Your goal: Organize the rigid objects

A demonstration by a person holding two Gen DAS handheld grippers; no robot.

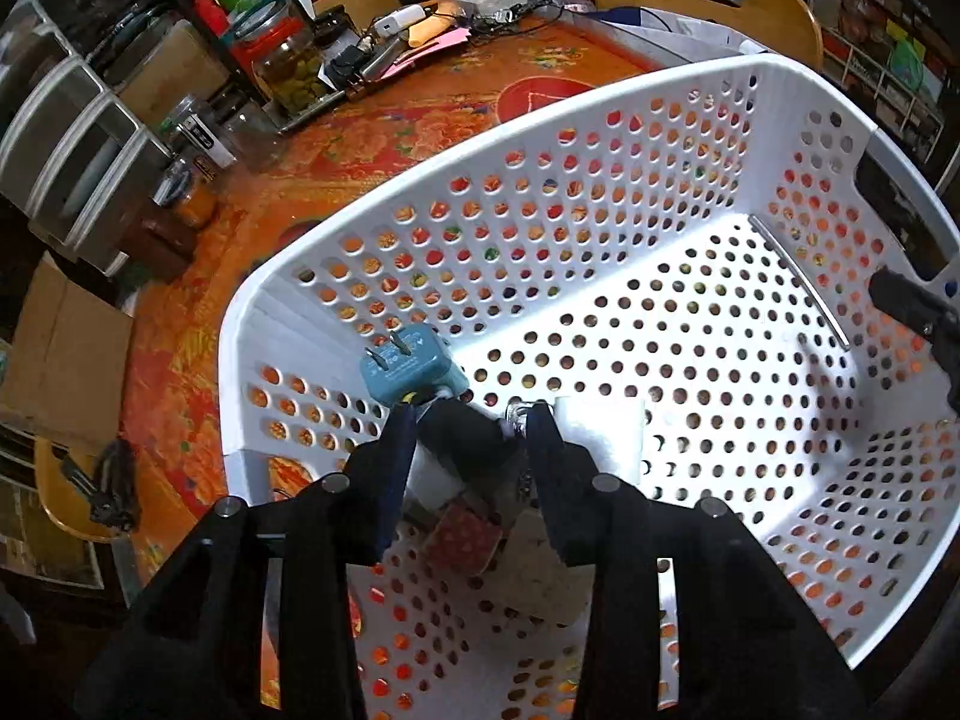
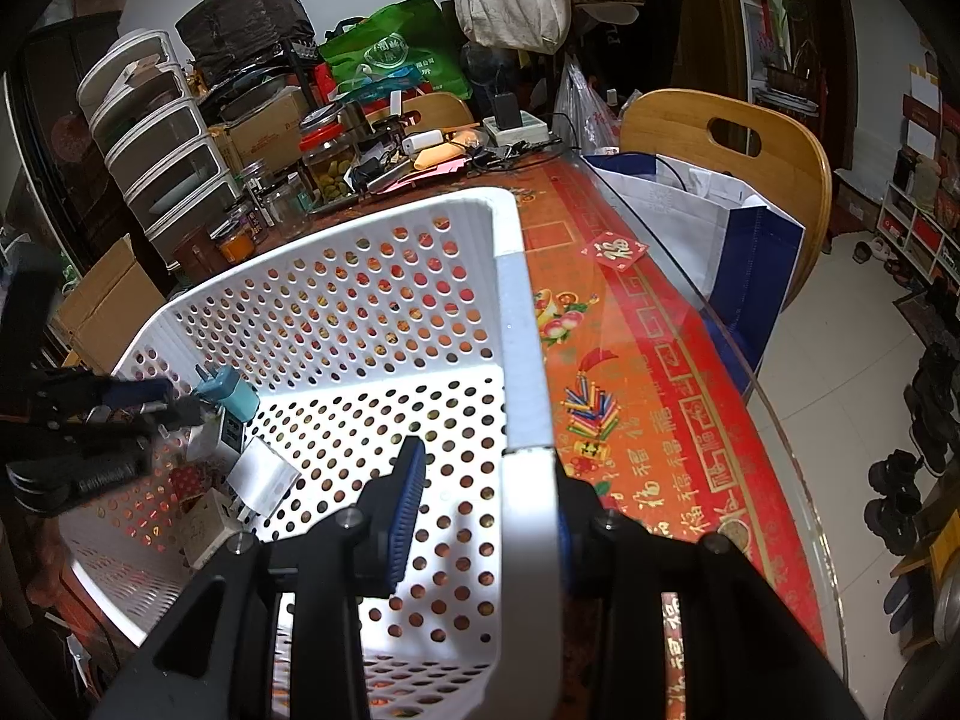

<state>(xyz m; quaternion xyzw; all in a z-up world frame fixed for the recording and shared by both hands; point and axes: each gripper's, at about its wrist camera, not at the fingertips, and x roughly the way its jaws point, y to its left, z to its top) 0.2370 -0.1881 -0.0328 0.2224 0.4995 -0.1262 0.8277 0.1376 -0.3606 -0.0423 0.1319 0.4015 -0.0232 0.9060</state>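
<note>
Nearest the lens, left gripper (image 1: 471, 420) reaches down into the near-left corner of the white perforated basket (image 1: 600, 138), fingers spread, nothing clamped between them. Just beyond its tips: teal plug adapter (image 1: 411, 366), prongs up, among a white charger block (image 1: 600, 426) and other small pieces. Right gripper (image 2: 489, 498) straddles the basket's right rim (image 2: 522, 360), jaws apart. Tablecloth (image 2: 648, 420) repeats "福"; other print too blurred to read.

Right claw (image 2: 480, 516) astride white basket rim (image 2: 522, 372).
</note>
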